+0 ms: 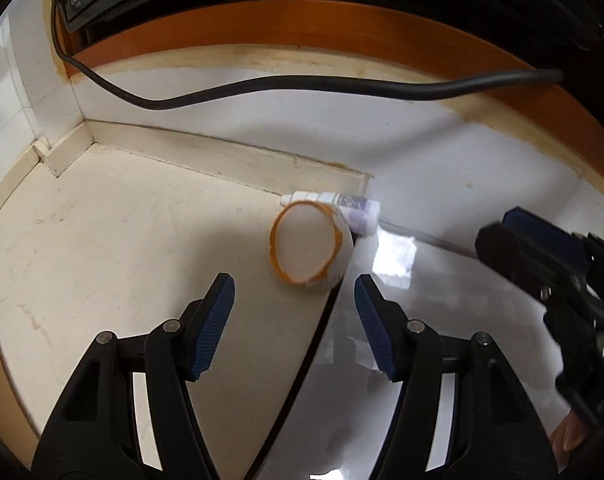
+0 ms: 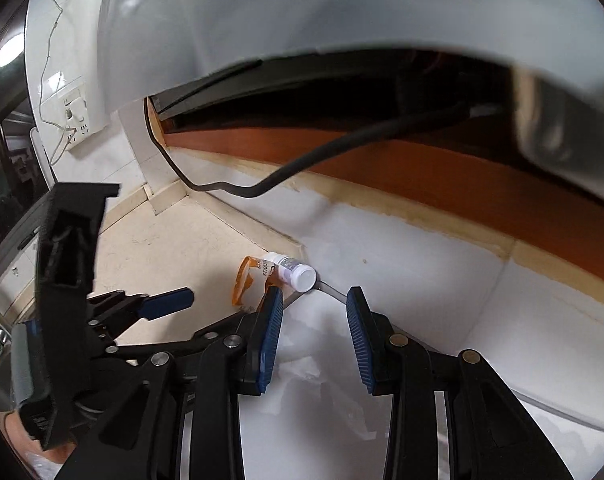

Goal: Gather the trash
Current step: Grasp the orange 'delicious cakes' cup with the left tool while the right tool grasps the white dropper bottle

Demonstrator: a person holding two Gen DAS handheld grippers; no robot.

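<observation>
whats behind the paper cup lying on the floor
A small white bottle lies on its side right behind the paper cup, against the skirting board. The cup hides part of the bottle, so whether they touch cannot be told.

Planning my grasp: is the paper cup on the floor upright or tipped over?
Tipped over. The paper cup lies on its side, its orange-rimmed mouth facing the left gripper, beside a small white bottle.

Soft daylight, glare on the glossy white panel (image 1: 394, 256) — heavy fisheye bending, dark corners, blurred edges.
</observation>
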